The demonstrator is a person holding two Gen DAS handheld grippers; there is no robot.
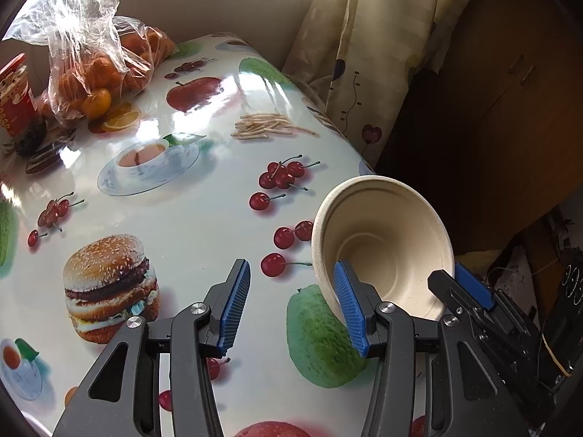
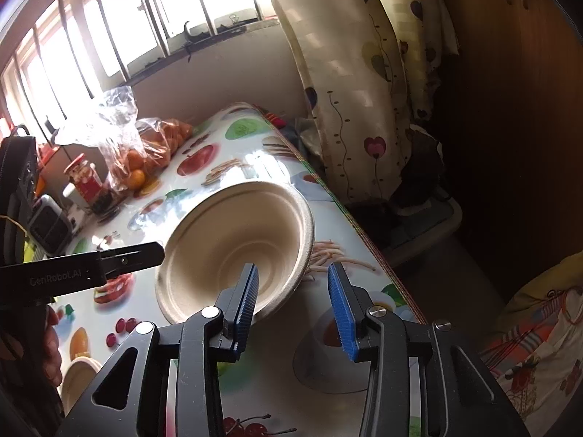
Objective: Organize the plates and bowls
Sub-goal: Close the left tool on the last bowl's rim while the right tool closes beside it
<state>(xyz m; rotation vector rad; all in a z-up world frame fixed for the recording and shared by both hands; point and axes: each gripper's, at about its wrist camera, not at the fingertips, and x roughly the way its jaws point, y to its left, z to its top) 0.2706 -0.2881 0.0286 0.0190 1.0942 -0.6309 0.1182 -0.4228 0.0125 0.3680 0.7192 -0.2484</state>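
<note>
Standing at the far left of the left wrist view, a red-labelled jar (image 1: 14, 98) sits beside a clear plastic bag of oranges (image 1: 94, 62) on the fruit-and-burger printed tablecloth (image 1: 204, 211). Nearer the camera, the left gripper (image 1: 291, 266) has its blue-padded jaws wide apart with nothing between them. Its right-hand finger overlaps the lower left rim of a beige paper bowl (image 1: 382, 240). That bowl is tilted steeply, its opening turned toward the camera, at the table's right edge. What bears its weight cannot be told. Behind it hangs a cream curtain (image 1: 364, 54) with heart flowers.

In the right wrist view, another beige paper bowl (image 2: 76, 375) rests on the table at the lower left. The right gripper (image 2: 293, 267) also has its jaws spread. Its left finger lies over the inside of the tilted bowl and its right finger stands well clear outside the wall, so the rim sits between them unclamped.
</note>
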